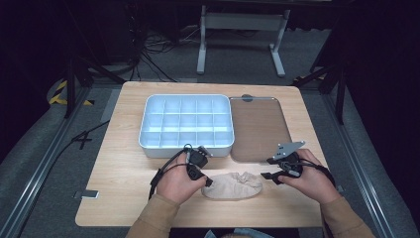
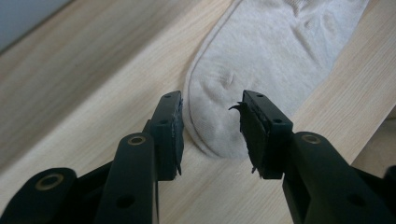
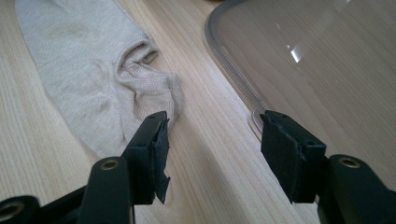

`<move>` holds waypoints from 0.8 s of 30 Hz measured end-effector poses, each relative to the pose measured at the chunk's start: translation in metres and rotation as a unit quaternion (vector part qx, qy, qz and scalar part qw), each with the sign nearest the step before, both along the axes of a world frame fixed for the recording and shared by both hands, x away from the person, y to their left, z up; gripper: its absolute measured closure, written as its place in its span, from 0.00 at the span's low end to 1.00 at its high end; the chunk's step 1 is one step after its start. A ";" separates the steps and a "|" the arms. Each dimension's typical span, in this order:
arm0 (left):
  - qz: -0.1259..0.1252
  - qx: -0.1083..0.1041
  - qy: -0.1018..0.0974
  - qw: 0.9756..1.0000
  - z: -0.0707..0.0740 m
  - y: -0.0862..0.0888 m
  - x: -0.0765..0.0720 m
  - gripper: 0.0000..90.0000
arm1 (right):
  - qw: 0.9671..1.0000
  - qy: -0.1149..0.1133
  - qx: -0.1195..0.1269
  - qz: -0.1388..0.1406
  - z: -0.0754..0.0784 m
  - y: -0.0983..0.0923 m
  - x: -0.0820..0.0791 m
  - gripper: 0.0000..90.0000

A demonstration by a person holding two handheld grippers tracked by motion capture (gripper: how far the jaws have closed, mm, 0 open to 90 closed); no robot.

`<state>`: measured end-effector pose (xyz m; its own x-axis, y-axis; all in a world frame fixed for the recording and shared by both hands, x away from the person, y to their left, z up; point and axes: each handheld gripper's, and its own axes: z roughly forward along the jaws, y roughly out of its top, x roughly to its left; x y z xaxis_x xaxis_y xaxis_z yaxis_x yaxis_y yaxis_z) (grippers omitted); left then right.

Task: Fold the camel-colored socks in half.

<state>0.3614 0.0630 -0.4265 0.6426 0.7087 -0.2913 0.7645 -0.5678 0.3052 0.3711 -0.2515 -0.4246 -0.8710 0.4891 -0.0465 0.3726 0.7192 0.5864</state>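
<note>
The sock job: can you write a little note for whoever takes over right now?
Left gripper: open, jaws standing either side of the toe end of the beige sock, not pinching it yet.
Right gripper: open, holding nothing, at the sock's cuff end near the clear lid.
The sock lies flat on the table, in front of the white divided box, whose compartments look empty.
Done: both grippers are in place at the sock's ends.
Left: grip the sock; probably fold it and put it in the box.
</note>
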 end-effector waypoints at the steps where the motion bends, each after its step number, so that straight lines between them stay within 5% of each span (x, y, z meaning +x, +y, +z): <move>1: 0.000 0.000 0.000 1.000 0.000 0.000 0.000 0.67 | 1.000 0.000 0.000 0.000 0.000 0.000 0.000 0.47; 3: 0.007 0.011 0.017 1.000 -0.004 -0.001 0.000 0.67 | 1.000 0.000 0.001 0.002 0.000 0.001 -0.001 0.47; 8: 0.021 0.031 0.025 0.999 -0.009 -0.001 0.001 0.67 | 1.000 0.001 0.000 0.002 -0.001 0.001 -0.001 0.47; 13: 0.014 0.027 0.040 0.999 -0.015 -0.002 0.001 0.67 | 1.000 0.005 -0.003 0.006 -0.003 0.002 -0.001 0.46; 20: -0.001 0.041 0.023 0.999 -0.016 -0.004 0.000 0.76 | 1.000 0.006 -0.005 0.009 -0.003 0.003 -0.001 0.46; 24: -0.009 0.047 0.024 0.999 -0.016 -0.008 -0.001 0.90 | 1.000 0.010 -0.007 0.008 -0.005 0.003 -0.001 0.46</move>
